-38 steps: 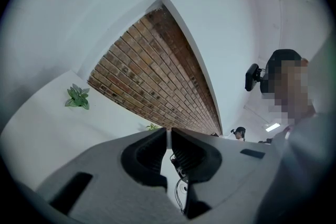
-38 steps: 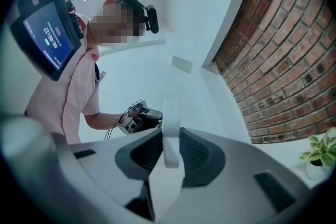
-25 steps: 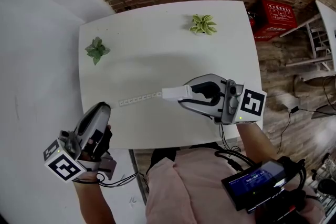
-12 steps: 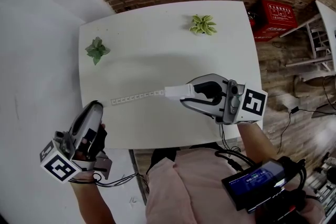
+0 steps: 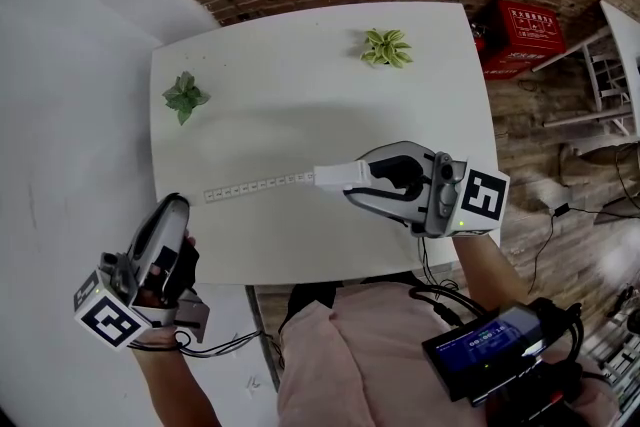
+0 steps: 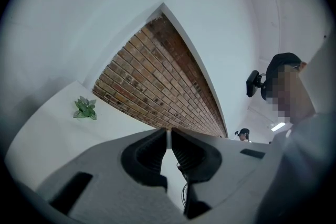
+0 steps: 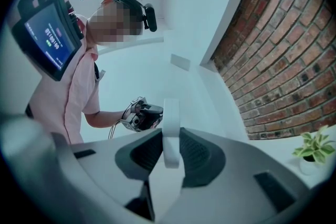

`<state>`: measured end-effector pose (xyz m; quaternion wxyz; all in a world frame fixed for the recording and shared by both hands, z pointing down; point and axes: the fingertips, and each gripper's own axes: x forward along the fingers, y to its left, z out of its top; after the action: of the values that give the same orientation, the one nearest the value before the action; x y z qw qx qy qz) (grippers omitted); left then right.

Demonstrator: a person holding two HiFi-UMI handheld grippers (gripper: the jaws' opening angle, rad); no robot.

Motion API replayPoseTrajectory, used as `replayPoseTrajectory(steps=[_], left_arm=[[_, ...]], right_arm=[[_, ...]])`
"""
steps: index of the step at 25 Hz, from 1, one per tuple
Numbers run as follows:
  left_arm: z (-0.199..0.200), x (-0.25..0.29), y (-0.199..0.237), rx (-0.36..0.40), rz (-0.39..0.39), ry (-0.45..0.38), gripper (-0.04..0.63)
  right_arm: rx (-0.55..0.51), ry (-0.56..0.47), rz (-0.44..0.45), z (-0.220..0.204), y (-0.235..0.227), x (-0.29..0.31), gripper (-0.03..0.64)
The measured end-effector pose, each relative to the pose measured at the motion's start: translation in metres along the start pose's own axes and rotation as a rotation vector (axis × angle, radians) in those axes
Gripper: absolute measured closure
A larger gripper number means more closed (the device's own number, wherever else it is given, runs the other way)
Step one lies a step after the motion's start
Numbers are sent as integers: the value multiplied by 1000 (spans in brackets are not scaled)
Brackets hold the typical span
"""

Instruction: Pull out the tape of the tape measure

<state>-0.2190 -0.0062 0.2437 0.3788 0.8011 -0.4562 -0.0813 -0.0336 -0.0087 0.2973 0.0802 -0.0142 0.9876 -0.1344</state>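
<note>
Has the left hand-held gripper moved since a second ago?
Yes. In the head view the left hand-held gripper has shifted left, toward the table's left edge, and the tape stretches further out of its case.

Left gripper [image 6: 168, 134]: its two grey jaws are filling the lower part of the view and standing almost together.
Pads [image 6: 151, 153]: dark and ribbed, they are pressing on a thin strip from both sides.
Tape [image 6: 168, 140]: it is showing edge-on as a narrow white sliver in the slit.
Table [image 6: 44, 131]: its white top is stretching away at the left.
Plant [image 6: 84, 108]: small and green, it is standing on the table's far part.
Brick wall [image 6: 157, 84]: it is running behind the table towards the right.
Person [image 6: 310, 149]: is leaning in at the right edge, wearing a dark head camera [image 6: 254, 84].
Cable [image 6: 184, 192]: it is hanging behind the jaws.
</note>
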Motion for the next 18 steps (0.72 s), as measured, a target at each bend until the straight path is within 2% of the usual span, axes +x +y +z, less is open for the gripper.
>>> replayPoseTrajectory(steps=[3,7,11,15,18], left_arm=[[0,0,0,0,-2,0,557],[0,0,0,0,-3,0,557],[0,0,0,-1,-7,0,557],[1,-2,1,-3,-2,-5,557],[3,-2,2,3,1,-4,557]], right_arm=[[-31,-14,4,2,-2,0,518],[-5,3,4,0,0,0,518],[-45,-37,10,7,-1,2,518],[4,11,3,-2,1,0,518],[-28,-9,11,2,0,-1,518]])
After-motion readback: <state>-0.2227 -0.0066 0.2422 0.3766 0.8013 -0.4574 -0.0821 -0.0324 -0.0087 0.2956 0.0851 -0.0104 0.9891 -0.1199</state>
